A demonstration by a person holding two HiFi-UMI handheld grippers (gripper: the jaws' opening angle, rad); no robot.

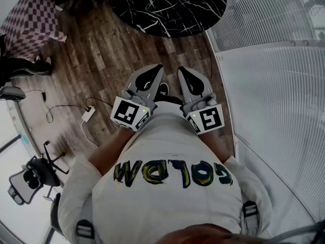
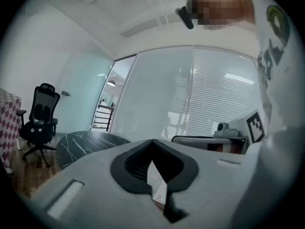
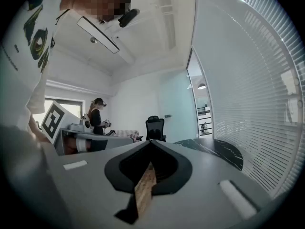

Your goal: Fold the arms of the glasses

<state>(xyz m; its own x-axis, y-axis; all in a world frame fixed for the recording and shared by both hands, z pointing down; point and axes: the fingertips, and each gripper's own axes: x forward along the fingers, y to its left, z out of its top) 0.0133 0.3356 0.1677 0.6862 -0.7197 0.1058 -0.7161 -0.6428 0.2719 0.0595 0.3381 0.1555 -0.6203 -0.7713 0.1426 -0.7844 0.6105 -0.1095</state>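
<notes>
The wooden floor (image 1: 101,50) took up most of the room, with a long wall of white blinds (image 1: 274,85) running down its right side. A round black desk (image 1: 167,4) veined with white stood just ahead of the person in the white shirt (image 1: 167,187), and its visible top was bare. Where the glasses lay I could not tell; no view showed them.

Off to the left sat a red-and-white checked seat (image 1: 33,19), and nearer the person's left a black office chair (image 1: 30,177). A second person (image 3: 96,116) stood at the far side of the room.

The person held both tools in front of the belly, side by side and close together, pointing ahead at the desk and about level. The left tool (image 1: 159,68) had its jaws brought together, with only a thin slit between the pads and nothing in it. The right tool (image 1: 181,70) was likewise closed tight and empty, touching nothing. Each carried its marker cube (image 1: 129,113) at the back, near the person's wrists.

A small white power strip (image 1: 88,116) lay on the floor to the left, its cable trailing away.
</notes>
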